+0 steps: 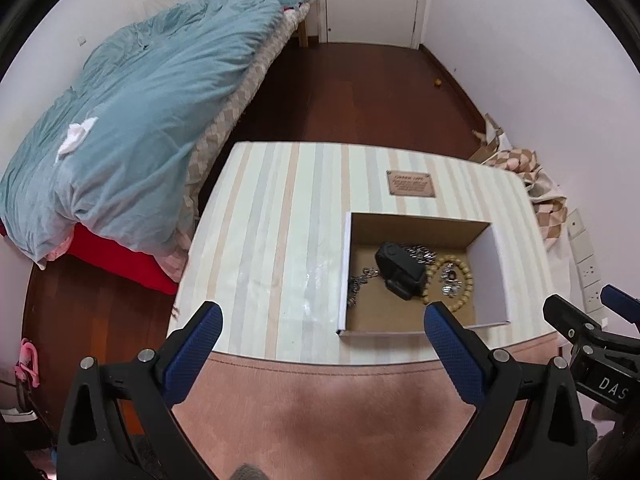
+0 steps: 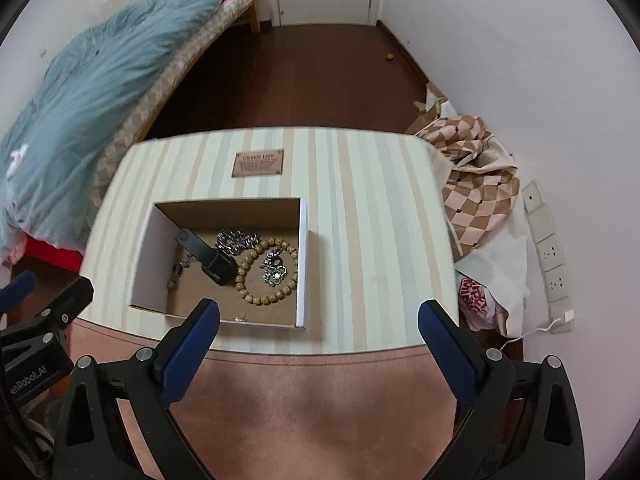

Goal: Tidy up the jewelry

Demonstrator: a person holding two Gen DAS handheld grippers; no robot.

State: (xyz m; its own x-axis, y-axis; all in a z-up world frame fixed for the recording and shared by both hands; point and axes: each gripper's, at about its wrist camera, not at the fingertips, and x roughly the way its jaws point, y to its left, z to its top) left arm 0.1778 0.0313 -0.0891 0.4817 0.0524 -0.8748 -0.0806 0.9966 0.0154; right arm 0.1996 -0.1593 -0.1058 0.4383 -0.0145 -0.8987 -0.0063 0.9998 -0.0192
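Right wrist: round wooden-bead bracelet (image 2: 267, 273) in cardboard box (image 2: 146, 256).

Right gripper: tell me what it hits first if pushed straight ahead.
Probably the striped tabletop, just right of the open box. The right gripper is open and empty; depth is unclear.

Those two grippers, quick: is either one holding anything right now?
Left gripper: open, holding nothing, above the near edge of the table.
Right gripper: open, holding nothing, near the box of jewelry.
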